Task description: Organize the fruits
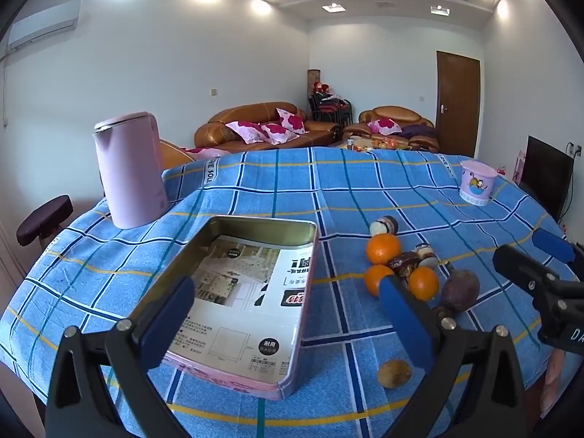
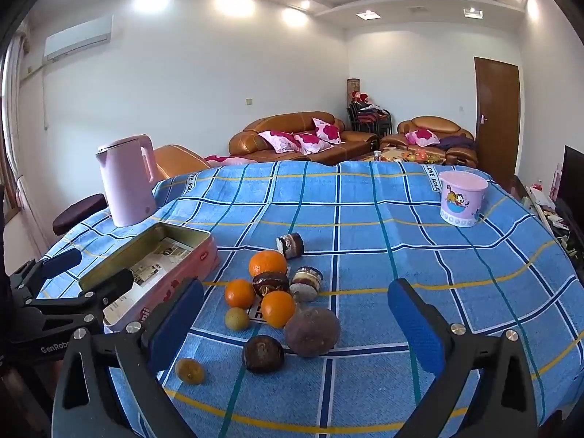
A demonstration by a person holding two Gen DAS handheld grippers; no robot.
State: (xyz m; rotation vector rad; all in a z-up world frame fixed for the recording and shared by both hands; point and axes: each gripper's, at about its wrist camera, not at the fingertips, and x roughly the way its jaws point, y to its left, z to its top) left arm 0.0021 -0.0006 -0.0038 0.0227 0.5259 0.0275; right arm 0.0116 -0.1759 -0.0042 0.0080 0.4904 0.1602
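Observation:
A pink metal tin [image 1: 233, 379] [image 2: 164, 284] with a printed paper lining stands open on the blue checked tablecloth. My left gripper [image 1: 288, 325] is open and empty, its fingers either side of the tin's near end. A cluster of fruit lies right of the tin: three oranges [image 2: 268, 262] [image 1: 383, 249], a large purple passion fruit [image 2: 312, 331] [image 1: 460, 289], a dark round fruit [image 2: 262, 353], two small yellow-green fruits [image 2: 189, 371] [image 1: 394, 373], and wrapped cakes [image 2: 290, 245]. My right gripper [image 2: 295, 328] is open and empty, hovering over the fruit.
A pink kettle [image 1: 129, 169] [image 2: 126, 180] stands at the table's far left. A pink cartoon cup [image 2: 461, 199] [image 1: 476, 183] stands at the far right. A stool [image 1: 43, 221] is beyond the left table edge. Sofas and a door are behind.

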